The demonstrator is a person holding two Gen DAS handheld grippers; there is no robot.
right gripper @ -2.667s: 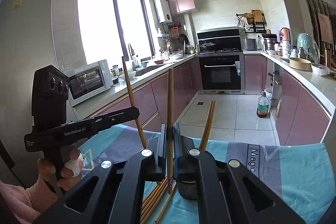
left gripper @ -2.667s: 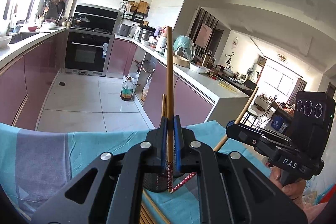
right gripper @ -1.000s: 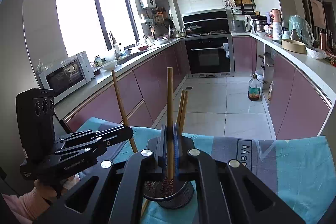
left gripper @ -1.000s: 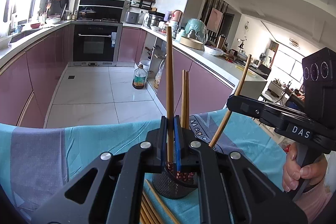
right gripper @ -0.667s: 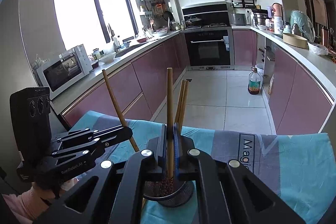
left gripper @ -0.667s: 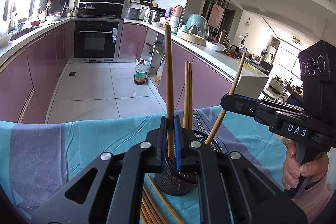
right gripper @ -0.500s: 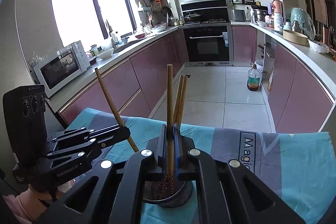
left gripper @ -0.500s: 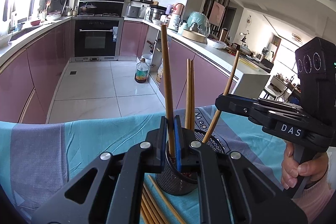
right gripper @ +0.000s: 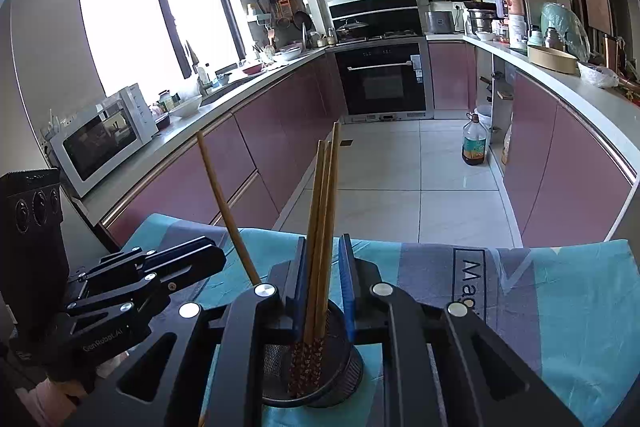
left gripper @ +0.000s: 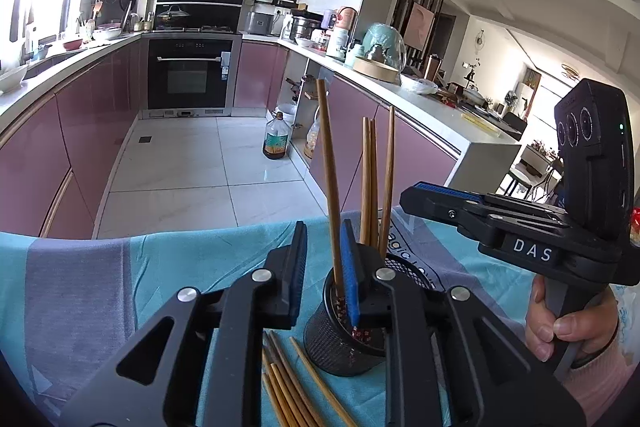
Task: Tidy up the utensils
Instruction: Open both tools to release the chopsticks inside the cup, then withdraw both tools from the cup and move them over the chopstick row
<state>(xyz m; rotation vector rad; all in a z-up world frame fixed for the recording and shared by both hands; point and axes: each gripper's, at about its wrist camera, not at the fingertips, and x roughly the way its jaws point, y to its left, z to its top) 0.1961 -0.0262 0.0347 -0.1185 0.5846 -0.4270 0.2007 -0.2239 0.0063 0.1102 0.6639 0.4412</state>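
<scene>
Left wrist view, bottom centre: left gripper released, jaws opening, blue pads apart. One chopstick standing between the pads, leaning against the right pad, lower end inside the black mesh cup. Three more chopsticks upright in the same cup, just right of the gripper. Cup standing on the teal cloth, just below and right of the pads. Loose chopsticks lying flat on the cloth at lower centre, touching or just beside the cup's base. Right side of the frame: right gripper held by a hand in a pink sleeve, tips near the cup's far rim.

Right wrist view, bottom centre: right gripper released as well, jaws opening. Three chopsticks standing bunched between the pads, against the left pad, clear of the right one; patterned lower ends in the cup. Fourth chopstick slanting toward upper left, beside the left gripper at lower left. Beyond the cloth: kitchen floor, pink cabinets, oven at upper centre, microwave at left.
</scene>
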